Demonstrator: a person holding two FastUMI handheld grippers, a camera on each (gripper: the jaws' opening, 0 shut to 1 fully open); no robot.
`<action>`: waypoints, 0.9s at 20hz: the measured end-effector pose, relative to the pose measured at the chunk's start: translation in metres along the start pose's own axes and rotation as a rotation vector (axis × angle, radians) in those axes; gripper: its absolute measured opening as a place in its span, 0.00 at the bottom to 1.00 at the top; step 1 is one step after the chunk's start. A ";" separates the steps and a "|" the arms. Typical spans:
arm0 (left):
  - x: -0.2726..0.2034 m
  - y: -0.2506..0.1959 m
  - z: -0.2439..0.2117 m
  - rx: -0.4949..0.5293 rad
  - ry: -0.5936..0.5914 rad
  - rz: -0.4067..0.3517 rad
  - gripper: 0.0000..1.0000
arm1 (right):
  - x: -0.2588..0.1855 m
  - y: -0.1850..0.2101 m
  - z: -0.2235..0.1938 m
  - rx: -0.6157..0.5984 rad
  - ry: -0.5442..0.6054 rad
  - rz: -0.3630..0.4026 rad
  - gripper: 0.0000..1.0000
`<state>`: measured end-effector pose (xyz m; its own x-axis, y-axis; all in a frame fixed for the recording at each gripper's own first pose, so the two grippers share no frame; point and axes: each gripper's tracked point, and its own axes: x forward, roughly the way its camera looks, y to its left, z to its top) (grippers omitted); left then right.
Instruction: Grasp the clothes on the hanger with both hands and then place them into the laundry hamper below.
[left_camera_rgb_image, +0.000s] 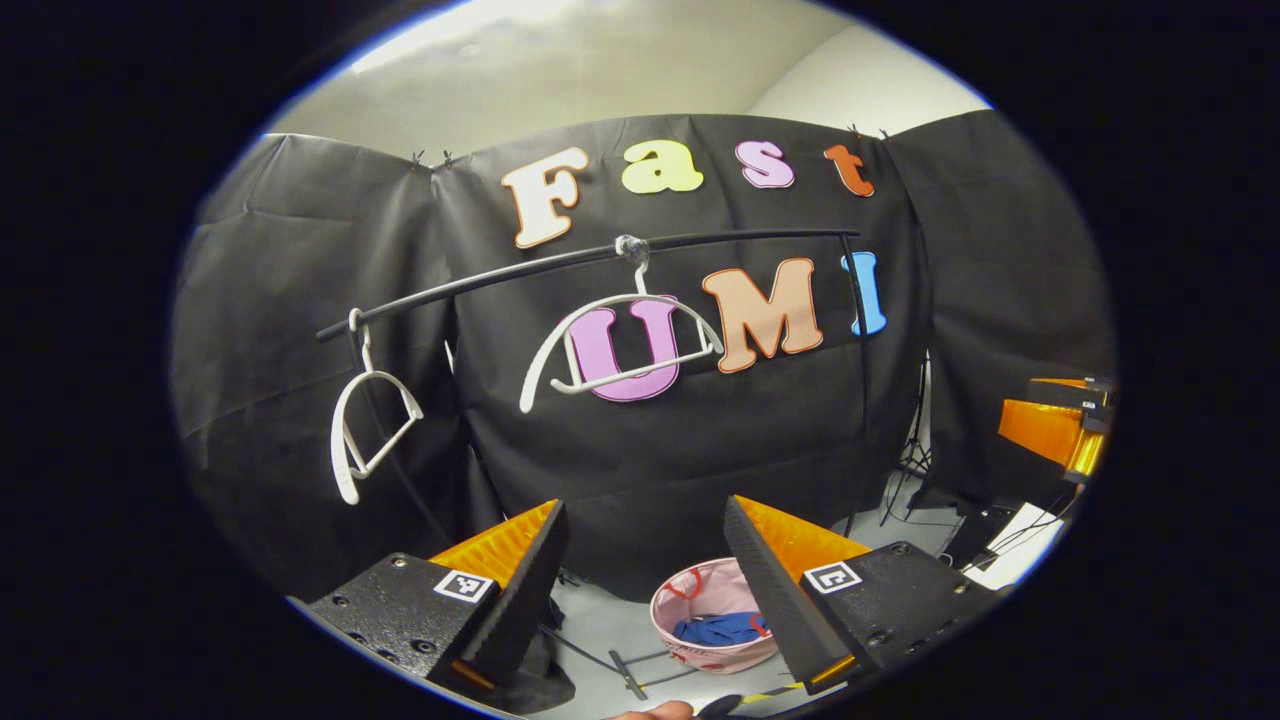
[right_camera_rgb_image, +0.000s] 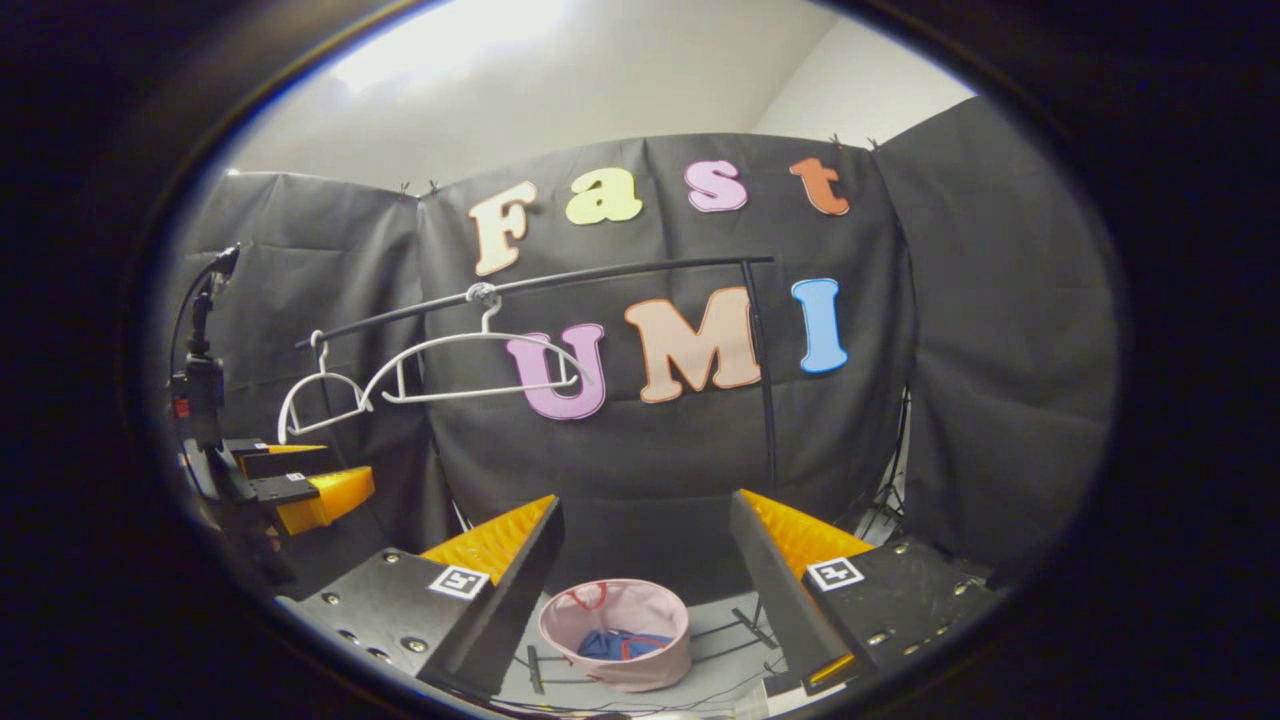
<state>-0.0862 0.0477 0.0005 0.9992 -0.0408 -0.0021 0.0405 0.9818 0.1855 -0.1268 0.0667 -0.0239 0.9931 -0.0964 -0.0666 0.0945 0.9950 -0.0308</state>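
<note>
right gripper view: blue clothes (right_camera_rgb_image: 612, 645) in hamper (right_camera_rgb_image: 640, 670) below gripper (right_camera_rgb_image: 645, 560)

hamper (left_camera_rgb_image: 712, 625): right side hidden behind a finger, lower middle of left gripper view
blue cloth (right_camera_rgb_image: 615, 645): mostly sunk inside the hamper, shape unclear
other gripper (left_camera_rgb_image: 1060, 425): cut off at right edge

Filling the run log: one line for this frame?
left gripper: open | right gripper: open | hangers: bare | blue clothes in hamper
</note>
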 end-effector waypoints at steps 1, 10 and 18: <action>0.003 -0.004 -0.001 0.000 0.010 -0.005 1.00 | 0.001 -0.001 0.001 0.002 -0.001 -0.002 1.00; 0.058 -0.046 0.035 0.021 -0.072 -0.060 0.97 | 0.049 -0.041 0.009 -0.018 -0.012 -0.029 1.00; 0.088 -0.081 0.036 0.045 -0.042 -0.089 0.97 | 0.083 -0.069 0.016 -0.018 -0.029 -0.020 1.00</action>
<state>-0.0018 -0.0417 0.0208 0.9905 -0.1363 0.0203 0.1281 0.9646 0.2304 -0.0494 -0.0097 -0.0118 0.9926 -0.1157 -0.0364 0.1138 0.9923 -0.0496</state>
